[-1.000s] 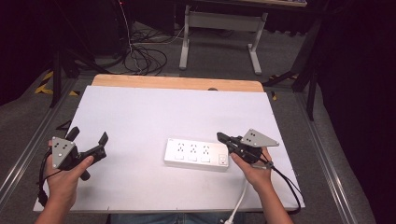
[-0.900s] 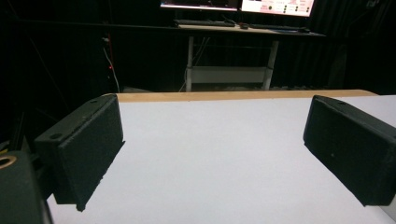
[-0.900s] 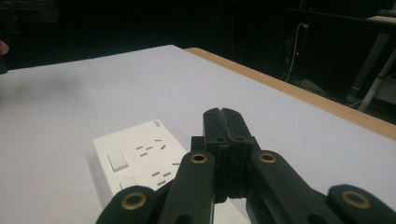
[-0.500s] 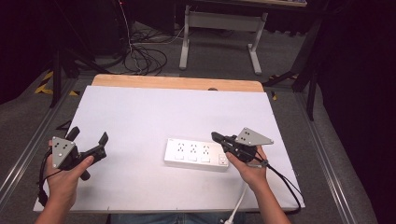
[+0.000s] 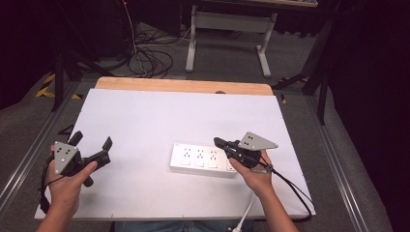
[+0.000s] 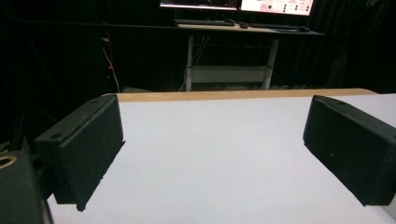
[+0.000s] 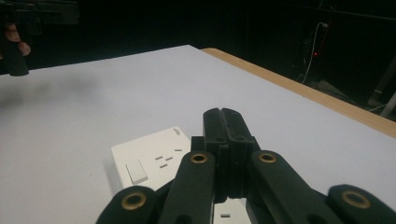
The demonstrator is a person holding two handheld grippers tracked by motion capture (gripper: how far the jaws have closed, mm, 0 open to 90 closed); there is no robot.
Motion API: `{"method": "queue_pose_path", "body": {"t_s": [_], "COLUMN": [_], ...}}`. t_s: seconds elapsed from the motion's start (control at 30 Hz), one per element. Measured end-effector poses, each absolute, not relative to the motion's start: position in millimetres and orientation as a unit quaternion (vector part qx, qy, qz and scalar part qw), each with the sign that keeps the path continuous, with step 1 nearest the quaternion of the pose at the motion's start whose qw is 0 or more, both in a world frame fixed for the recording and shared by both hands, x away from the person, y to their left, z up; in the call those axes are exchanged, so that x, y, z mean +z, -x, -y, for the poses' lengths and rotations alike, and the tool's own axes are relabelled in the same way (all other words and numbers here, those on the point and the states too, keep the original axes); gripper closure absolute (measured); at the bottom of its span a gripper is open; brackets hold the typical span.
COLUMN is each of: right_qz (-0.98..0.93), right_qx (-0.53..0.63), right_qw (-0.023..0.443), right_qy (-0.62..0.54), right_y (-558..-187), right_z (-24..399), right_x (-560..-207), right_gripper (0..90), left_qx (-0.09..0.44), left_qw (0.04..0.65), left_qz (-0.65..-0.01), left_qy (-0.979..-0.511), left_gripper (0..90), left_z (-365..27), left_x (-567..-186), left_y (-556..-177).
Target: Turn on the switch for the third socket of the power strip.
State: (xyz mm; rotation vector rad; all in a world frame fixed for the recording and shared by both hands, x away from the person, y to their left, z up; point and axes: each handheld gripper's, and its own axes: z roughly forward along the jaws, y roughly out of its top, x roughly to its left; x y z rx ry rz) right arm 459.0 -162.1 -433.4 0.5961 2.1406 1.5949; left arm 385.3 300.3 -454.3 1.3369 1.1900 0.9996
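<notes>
Item: white plastic four-socket power strip [image 5: 205,160], lying flat directly beneath the right gripper [image 5: 218,142], whose jaws are pressed together, empty. Left gripper [image 5: 92,140]: jaws wide, well apart from it. Handling advice: lower closed tips squarely onto one rocker switch, pressing gently.

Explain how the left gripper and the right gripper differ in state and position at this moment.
The left gripper has its jaws spread wide with nothing between them; the right gripper has its jaws pressed together. The left gripper is over bare white table, apart from the power strip; the right gripper is above the strip's right end. Both are black, hand-held, and carry a grey plate.
</notes>
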Motion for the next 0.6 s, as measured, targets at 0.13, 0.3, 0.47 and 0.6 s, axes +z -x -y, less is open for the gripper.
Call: {"method": "queue_pose_path", "body": {"t_s": [0.13, 0.3, 0.47, 0.6], "right_qz": [-0.769, -0.774, -0.775, -0.783], "right_qx": [0.571, 0.568, 0.570, 0.566], "right_qw": [0.197, 0.192, 0.187, 0.179], "right_qy": [-0.208, -0.202, -0.199, -0.188], "right_y": [-459, -458, -459, -458], "right_z": [156, 151, 147, 139], "right_x": [-434, -435, -436, -438], "right_gripper": [90.0, 90.0, 90.0, 90.0], "left_qx": [0.417, 0.417, 0.417, 0.417], "left_qw": [0.519, 0.519, 0.518, 0.518], "left_qz": [-0.496, -0.496, -0.496, -0.496], "left_qy": [-0.558, -0.558, -0.559, -0.559], "left_gripper": [5.3, 5.4, 5.4, 5.4], "left_z": [-300, -300, -300, -300], "left_x": [-454, -454, -454, -454], "left_y": [-385, -386, -386, -386]}}
